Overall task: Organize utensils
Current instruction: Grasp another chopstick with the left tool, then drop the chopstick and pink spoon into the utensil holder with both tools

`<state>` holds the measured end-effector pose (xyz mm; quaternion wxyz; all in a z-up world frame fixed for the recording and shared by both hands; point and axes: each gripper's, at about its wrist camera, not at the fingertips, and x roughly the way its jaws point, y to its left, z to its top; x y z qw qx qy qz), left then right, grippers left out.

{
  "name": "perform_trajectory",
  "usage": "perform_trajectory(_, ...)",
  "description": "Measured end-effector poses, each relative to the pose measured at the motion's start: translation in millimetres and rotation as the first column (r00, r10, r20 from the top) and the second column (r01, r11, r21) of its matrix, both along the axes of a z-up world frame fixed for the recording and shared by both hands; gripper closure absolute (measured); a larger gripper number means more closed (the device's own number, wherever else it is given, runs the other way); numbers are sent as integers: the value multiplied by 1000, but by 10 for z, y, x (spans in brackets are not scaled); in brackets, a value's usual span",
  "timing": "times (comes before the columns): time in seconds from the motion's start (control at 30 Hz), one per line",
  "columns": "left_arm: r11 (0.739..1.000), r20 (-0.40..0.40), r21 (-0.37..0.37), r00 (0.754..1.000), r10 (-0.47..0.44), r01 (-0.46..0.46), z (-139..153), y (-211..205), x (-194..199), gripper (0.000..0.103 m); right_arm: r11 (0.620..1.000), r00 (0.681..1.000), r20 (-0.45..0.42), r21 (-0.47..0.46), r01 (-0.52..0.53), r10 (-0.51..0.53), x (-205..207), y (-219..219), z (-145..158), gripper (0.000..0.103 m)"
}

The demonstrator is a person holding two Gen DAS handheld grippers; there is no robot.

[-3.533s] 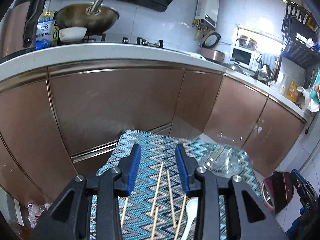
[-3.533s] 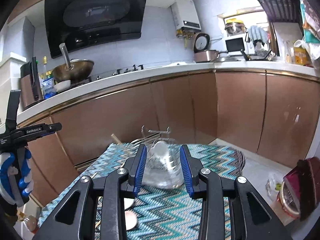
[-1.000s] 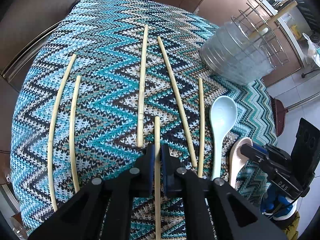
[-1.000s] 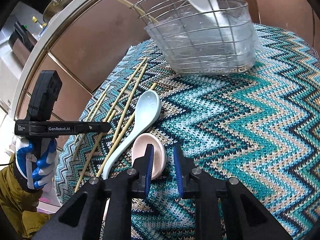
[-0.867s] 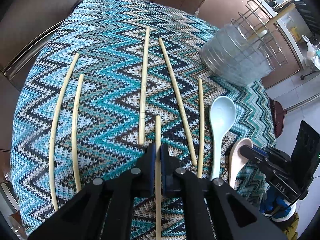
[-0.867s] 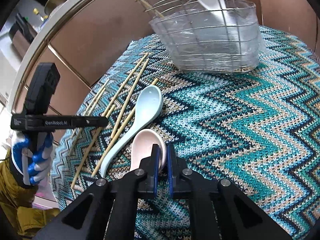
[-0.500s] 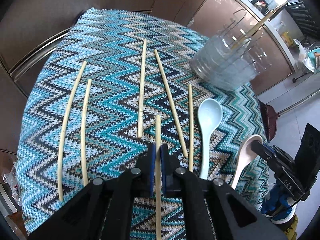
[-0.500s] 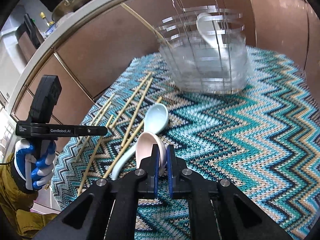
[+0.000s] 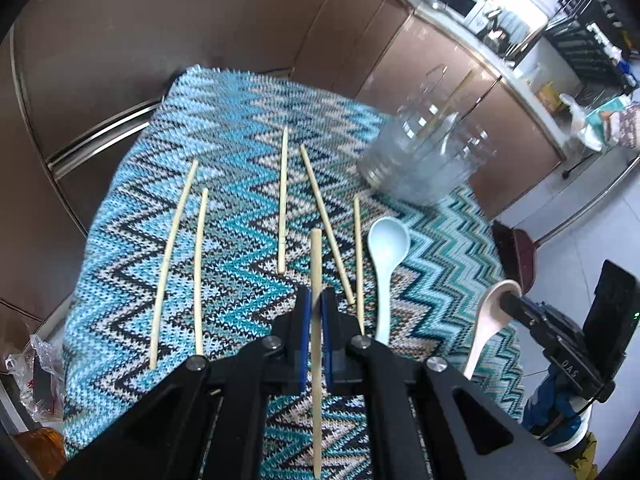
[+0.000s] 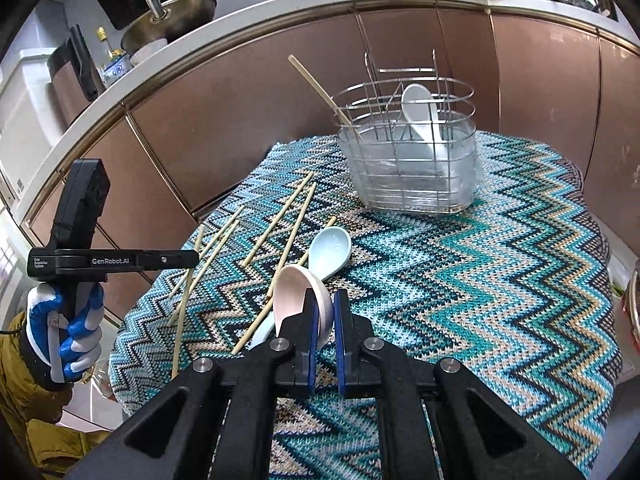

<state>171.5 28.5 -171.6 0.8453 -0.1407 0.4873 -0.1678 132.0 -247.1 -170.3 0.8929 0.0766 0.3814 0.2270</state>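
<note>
My left gripper [image 9: 315, 300] is shut on a bamboo chopstick [image 9: 316, 264], held above the zigzag cloth [image 9: 224, 128]. Several more chopsticks [image 9: 282, 200] and a light blue spoon [image 9: 386, 256] lie on the cloth. My right gripper [image 10: 323, 300] is shut on the bowl rim of a pink spoon [image 10: 294, 292], which is lifted off the cloth. A wire utensil holder [image 10: 412, 160] stands at the far side with a white spoon [image 10: 420, 116] and one chopstick [image 10: 320, 88] in it. The left wrist view shows the holder [image 9: 424, 160] blurred.
Brown cabinet fronts [image 10: 240, 120] curve behind the table under a white countertop with a wok [image 10: 172, 20]. A gloved hand [image 10: 64, 332] holds the left gripper at the table's left edge. A dark red dustpan [image 9: 516, 256] lies on the floor to the right.
The right jaws have closed on the pink spoon's rim. Both grippers have risen and pulled back, lifting the chopstick and the pink spoon off the cloth.
</note>
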Motion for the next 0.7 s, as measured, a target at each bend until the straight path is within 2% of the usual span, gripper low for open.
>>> perform_trajectory(0.5,993,147,-113,987,60,-43,526,335,-456,98,998,995,91,-23,54,-52,-494,75,390,96)
perform_trajectory(0.7,991,202,-131,977,67,-40,744,340,-550,98,996,986,145,-24,92,-87,-672,44,561,96)
